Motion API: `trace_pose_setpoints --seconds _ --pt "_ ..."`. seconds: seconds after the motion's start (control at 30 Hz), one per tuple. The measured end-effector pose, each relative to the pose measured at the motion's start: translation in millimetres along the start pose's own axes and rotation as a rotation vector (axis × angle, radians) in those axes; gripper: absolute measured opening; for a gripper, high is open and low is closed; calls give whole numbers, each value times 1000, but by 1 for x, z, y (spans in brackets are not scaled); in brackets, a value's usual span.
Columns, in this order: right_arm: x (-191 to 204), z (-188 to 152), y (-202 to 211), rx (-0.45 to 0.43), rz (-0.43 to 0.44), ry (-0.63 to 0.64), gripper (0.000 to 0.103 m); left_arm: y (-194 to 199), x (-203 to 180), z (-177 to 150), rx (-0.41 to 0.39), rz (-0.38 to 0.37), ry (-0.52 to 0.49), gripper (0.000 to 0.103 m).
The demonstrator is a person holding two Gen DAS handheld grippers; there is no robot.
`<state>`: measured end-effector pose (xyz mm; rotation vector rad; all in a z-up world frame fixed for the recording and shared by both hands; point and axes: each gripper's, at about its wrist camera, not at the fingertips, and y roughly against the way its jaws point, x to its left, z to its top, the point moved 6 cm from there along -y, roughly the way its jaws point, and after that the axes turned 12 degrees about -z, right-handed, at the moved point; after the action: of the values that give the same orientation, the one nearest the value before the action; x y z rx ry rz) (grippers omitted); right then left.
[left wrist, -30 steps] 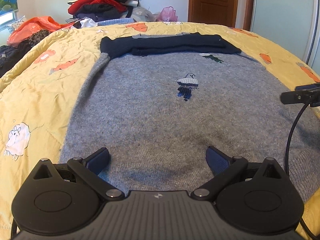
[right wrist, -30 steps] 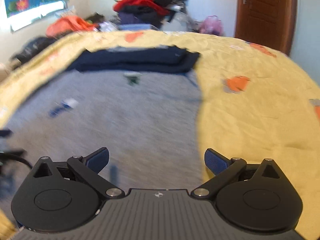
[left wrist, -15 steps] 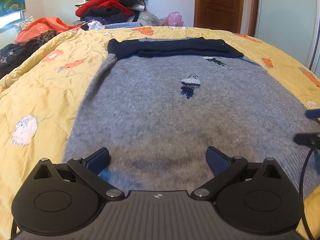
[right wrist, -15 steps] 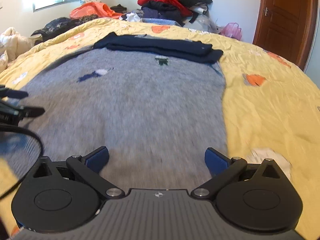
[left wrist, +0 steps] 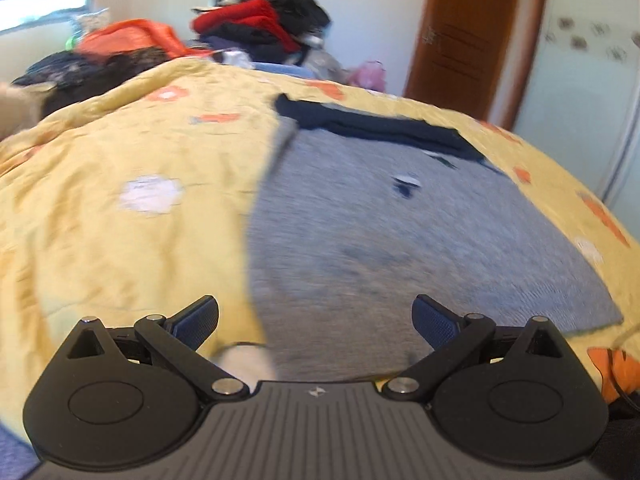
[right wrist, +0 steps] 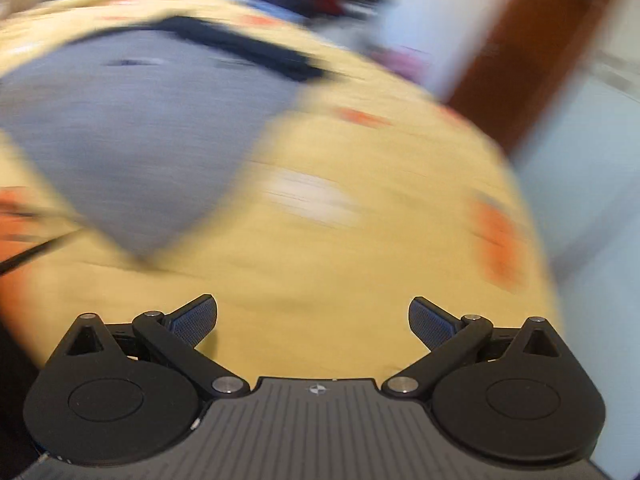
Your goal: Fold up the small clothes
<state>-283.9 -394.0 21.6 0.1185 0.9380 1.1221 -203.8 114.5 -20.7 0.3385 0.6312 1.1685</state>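
The left gripper [left wrist: 315,322] hangs low over the near left corner of the grey sweater [left wrist: 420,240], which lies flat on the yellow quilt [left wrist: 120,240]. Its two blue fingers [left wrist: 196,322] stand wide apart and hold nothing; one finger is over the quilt, the other over the grey knit. The view is tilted, so the bed slopes down to the right.

The right gripper [right wrist: 313,320] is also spread wide and has no cloth in it. It hovers above the bare quilt [right wrist: 360,260], to the right of the sweater's [right wrist: 132,128] near right corner. This picture is strongly blurred.

The dark blue sleeves [left wrist: 380,128] lie folded across the far end of the sweater. A pile of clothes [left wrist: 260,24] sits beyond the bed, beside a brown door [left wrist: 468,40].

No writing can be read; only a small emblem [left wrist: 316,392] shows on the gripper's body.
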Motion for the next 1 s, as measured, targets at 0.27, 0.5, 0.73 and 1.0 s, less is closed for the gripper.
trace_pose_setpoints --seconds 0.27,0.5,0.73,1.0 --pt "-106 32 -6 -49 150 -724 103 -9 42 8 21 -93 284 103" --pt "11 41 -52 231 812 -901 102 -18 39 10 41 -118 331 103" --pt "78 50 -48 328 1019 -861 97 -17 41 9 44 -264 460 103" --pt "88 42 -56 423 1125 -921 53 -21 48 3 48 -474 684 103"
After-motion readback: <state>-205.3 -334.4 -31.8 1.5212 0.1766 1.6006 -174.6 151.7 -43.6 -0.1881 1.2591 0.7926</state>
